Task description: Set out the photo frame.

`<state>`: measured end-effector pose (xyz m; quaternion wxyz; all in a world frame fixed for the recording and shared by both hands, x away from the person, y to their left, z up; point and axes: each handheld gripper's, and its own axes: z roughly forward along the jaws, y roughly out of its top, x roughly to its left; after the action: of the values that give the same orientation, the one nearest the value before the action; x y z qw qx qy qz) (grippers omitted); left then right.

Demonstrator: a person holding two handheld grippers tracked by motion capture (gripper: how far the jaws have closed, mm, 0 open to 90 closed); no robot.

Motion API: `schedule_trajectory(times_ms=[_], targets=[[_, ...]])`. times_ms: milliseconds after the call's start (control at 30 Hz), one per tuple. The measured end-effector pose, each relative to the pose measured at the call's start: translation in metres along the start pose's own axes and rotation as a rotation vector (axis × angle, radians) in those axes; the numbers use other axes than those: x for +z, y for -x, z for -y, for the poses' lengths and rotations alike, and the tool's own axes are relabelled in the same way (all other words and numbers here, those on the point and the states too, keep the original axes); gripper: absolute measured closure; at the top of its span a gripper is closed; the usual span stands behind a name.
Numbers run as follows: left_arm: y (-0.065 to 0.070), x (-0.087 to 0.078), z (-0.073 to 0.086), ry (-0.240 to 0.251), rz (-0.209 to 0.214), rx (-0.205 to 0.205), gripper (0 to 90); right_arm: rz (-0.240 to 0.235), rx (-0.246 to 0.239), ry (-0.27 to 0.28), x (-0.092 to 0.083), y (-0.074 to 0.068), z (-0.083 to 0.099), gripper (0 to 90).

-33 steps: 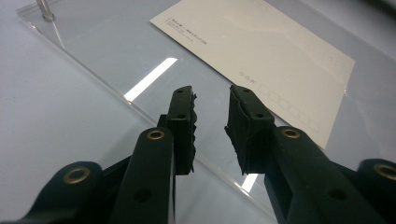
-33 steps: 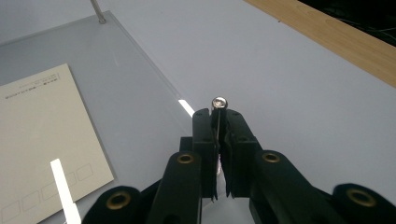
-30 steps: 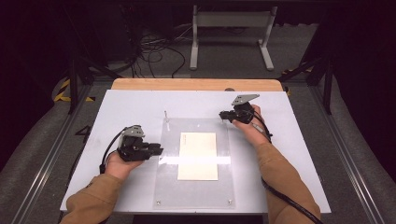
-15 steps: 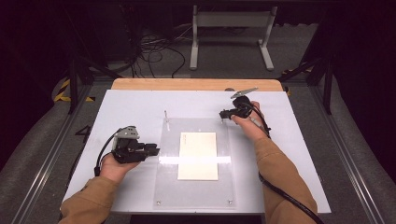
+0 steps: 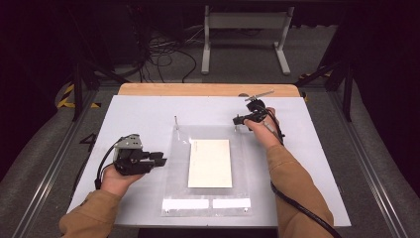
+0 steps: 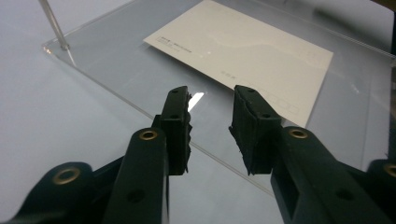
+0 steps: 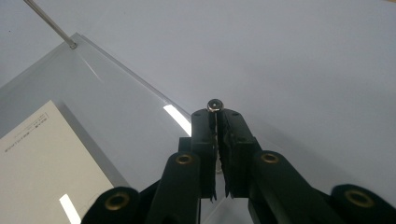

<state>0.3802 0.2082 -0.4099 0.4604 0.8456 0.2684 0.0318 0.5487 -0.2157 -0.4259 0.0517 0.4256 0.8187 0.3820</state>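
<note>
Two hand-held grippers over a white table [image 5: 138,114], high view. Clear acrylic sheet [image 5: 173,168] lies flat at table centre w/ a cream card [image 5: 210,162] on or under it (cannot tell which); two white label strips [image 5: 205,204] near the sheet's near edge. Thin metal pin [image 5: 176,122] stands upright at the sheet's far-left corner; same pin seen in left gripper view [image 6: 53,23] and right gripper view [image 7: 49,22]. Left gripper [image 5: 159,159]: held in the left hand [image 5: 115,178] just off the sheet's left edge, tips reaching over that edge. In its own view the left gripper [image 6: 211,122] has jaws apart, nothing between the pads, hovering above the sheet's edge [image 6: 140,79] w/ the card [image 6: 243,51] just beyond; contact w/ sheet cannot be confirmed. Right gripper [image 5: 237,119]: held in the right hand [image 5: 262,130] at the sheet's far-right corner. In its own view the right gripper [image 7: 216,122] has jaws pressed together on a second thin metal pin [image 7: 215,105], round head visible at the tips, shaft running down the seam. Whether that pin's lower end touches the sheet [image 7: 70,88]: cannot tell. Card corner [image 7: 37,163] at left of that view. Cable [image 5: 302,210] trails from the right gripper along the sleeve.
</note>
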Motion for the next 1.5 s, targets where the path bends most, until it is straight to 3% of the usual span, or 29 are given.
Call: schedule_trajectory(times_ms=[200,333,433,667,867,1333,1400,1500], targets=[[0.019,-0.007,-0.003,0.005,0.060,0.053,51.0,0.003,0.031,-0.015,0.001,0.001,-0.003,84.5],[0.037,-0.004,-0.006,-0.014,0.115,0.143,39.6,0.003,0.045,-0.024,0.001,0.001,-0.004,84.3],[0.047,-0.001,-0.006,-0.035,0.127,0.218,31.0,0.007,0.068,-0.041,0.001,0.000,-0.006,84.3],[0.062,0.002,-0.002,-0.044,0.162,0.269,19.2,0.001,0.079,-0.056,0.001,0.001,-0.008,84.2],[0.070,0.006,0.005,-0.051,0.161,0.312,6.0,0.001,0.082,-0.062,0.002,0.002,-0.009,84.2],[0.084,0.016,0.014,-0.107,0.131,0.400,4.9,-0.010,0.097,-0.069,0.002,0.004,-0.010,83.8],[0.085,0.021,0.017,-0.146,0.111,0.426,4.0,-0.012,0.101,-0.070,0.002,0.004,-0.010,83.7],[0.086,0.025,0.018,-0.162,0.106,0.450,3.2,-0.011,0.103,-0.071,0.003,0.004,-0.010,83.7]])
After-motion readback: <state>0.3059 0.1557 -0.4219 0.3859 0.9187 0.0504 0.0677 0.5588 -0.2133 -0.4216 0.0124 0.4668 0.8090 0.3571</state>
